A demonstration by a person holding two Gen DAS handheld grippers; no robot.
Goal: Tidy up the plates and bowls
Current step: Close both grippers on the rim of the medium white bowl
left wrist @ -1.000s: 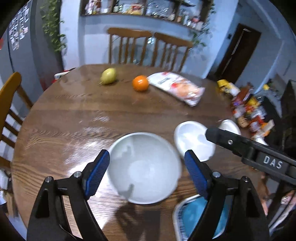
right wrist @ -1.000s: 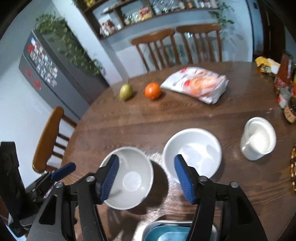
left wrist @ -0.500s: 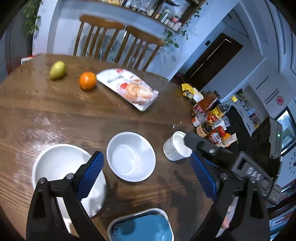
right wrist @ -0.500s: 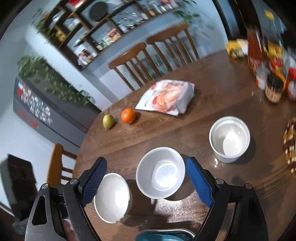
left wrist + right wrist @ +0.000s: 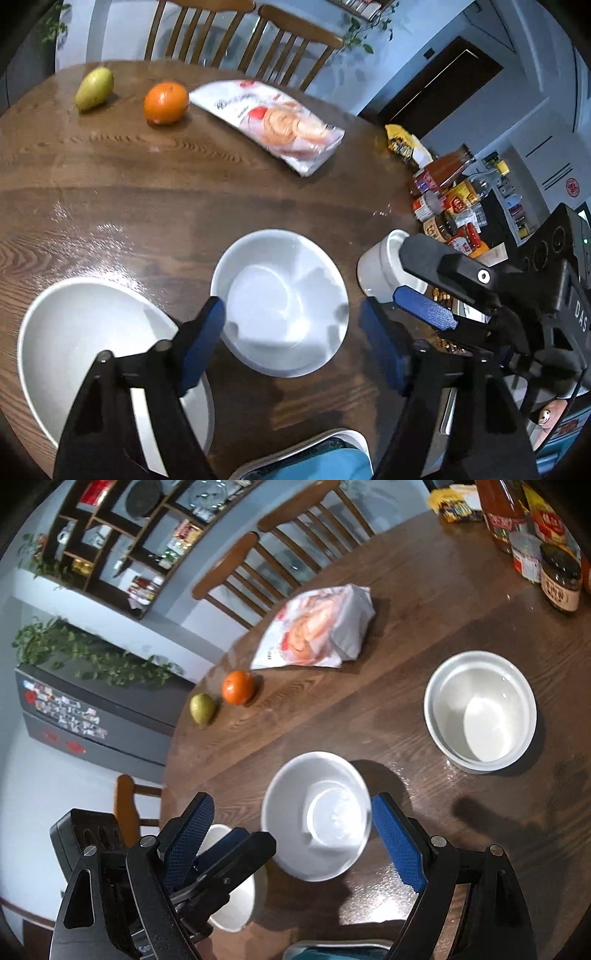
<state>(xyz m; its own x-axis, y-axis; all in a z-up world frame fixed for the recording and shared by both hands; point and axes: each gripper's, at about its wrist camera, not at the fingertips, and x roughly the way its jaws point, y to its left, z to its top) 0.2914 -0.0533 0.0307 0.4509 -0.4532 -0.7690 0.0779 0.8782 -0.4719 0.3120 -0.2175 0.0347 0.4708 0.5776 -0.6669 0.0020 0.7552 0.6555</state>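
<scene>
At the near edge of the round wooden tabletop (image 5: 110, 206), a metal tray with a blue lining (image 5: 321, 461) pokes in. The left gripper (image 5: 291, 343) is closing, its blue pads either side of the middle white bowl (image 5: 280, 299) but not pressing it. The right gripper (image 5: 291, 838) hangs wide around that same bowl. A larger bowl (image 5: 85, 354) sits toward the left edge, a straight-sided white dish (image 5: 480, 709) toward the right. Farther off: 1 orange (image 5: 166, 101), 1 pear (image 5: 94, 88), a snack bag (image 5: 280, 125).
</scene>
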